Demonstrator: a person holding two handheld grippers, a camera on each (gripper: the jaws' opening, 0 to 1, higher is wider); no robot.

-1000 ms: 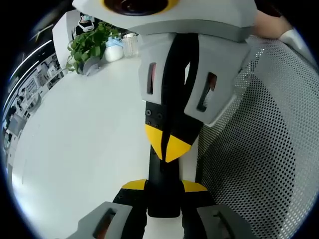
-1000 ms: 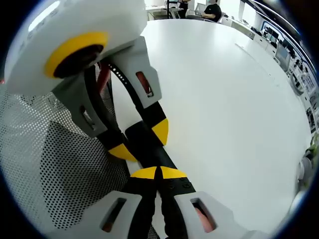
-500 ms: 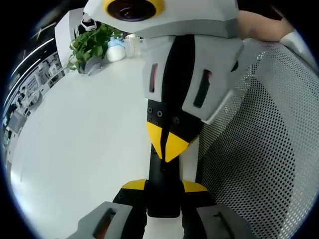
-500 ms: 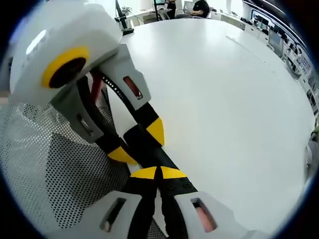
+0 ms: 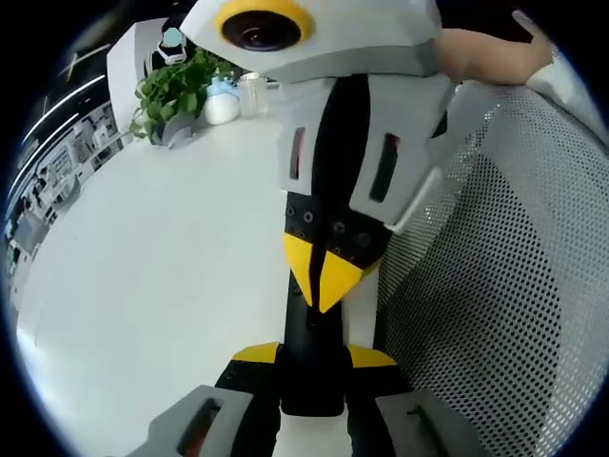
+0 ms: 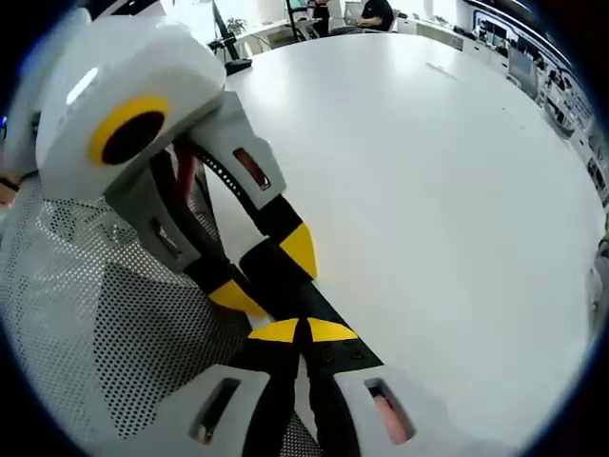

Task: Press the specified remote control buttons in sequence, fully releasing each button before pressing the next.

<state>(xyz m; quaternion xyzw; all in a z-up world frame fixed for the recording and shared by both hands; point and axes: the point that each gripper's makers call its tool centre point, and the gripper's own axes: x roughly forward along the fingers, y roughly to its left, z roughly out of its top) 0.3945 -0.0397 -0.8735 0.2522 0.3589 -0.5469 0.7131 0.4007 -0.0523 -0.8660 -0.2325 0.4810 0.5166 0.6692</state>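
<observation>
Remote (image 5: 312, 333) clamped between left tool (image 5: 312, 354) tips; right tool (image 6: 303, 330) tips together, buttons hidden

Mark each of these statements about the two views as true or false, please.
1. The left tongs grip the black remote between their yellow pads. True.
2. The right tongs are wide open. False: they are shut, and their yellow tips appear to rest on the remote.
3. A potted plant stands on the white table. True.
4. The mesh surface is red. False: it is pale grey with small holes.
</observation>
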